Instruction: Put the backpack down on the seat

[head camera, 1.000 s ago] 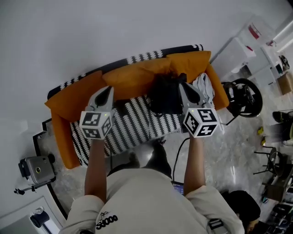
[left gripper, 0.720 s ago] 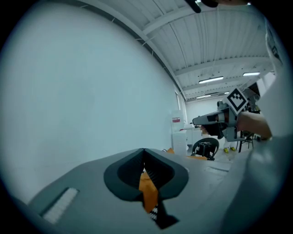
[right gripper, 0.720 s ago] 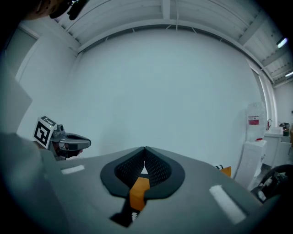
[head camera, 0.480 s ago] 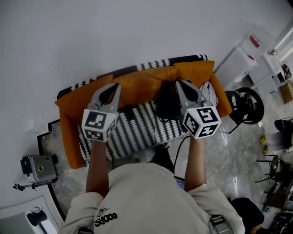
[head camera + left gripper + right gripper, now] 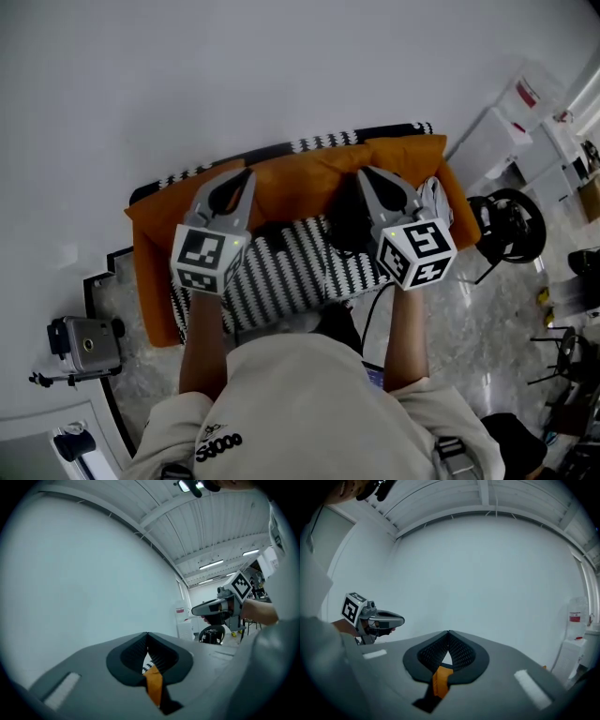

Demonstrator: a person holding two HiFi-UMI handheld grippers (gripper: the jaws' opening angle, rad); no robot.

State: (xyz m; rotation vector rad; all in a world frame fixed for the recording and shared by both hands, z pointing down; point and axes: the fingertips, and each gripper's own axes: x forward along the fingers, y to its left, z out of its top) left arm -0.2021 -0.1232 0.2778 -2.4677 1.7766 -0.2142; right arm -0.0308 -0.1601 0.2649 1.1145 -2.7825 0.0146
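The black backpack (image 5: 343, 223) rests on the striped seat (image 5: 281, 272) of an orange-cushioned sofa (image 5: 295, 183), towards its right end. My right gripper hides part of it. In the head view my right gripper (image 5: 367, 178) hangs above the backpack, shut and holding nothing. My left gripper (image 5: 242, 178) is shut and empty over the sofa's left half. In the left gripper view the jaws (image 5: 147, 635) meet against a bare wall, with the right gripper (image 5: 219, 607) to the side. The right gripper view shows closed jaws (image 5: 449, 633) and the left gripper (image 5: 377, 618).
A pale cloth (image 5: 433, 195) lies at the sofa's right end. A camera on a tripod (image 5: 84, 343) stands at the lower left. A black wheel rig (image 5: 507, 223) and white cabinets (image 5: 502, 131) are on the right. A white wall rises behind the sofa.
Both grippers have drawn up and back from the seat. The right gripper has come away from the backpack, which stays on the sofa.
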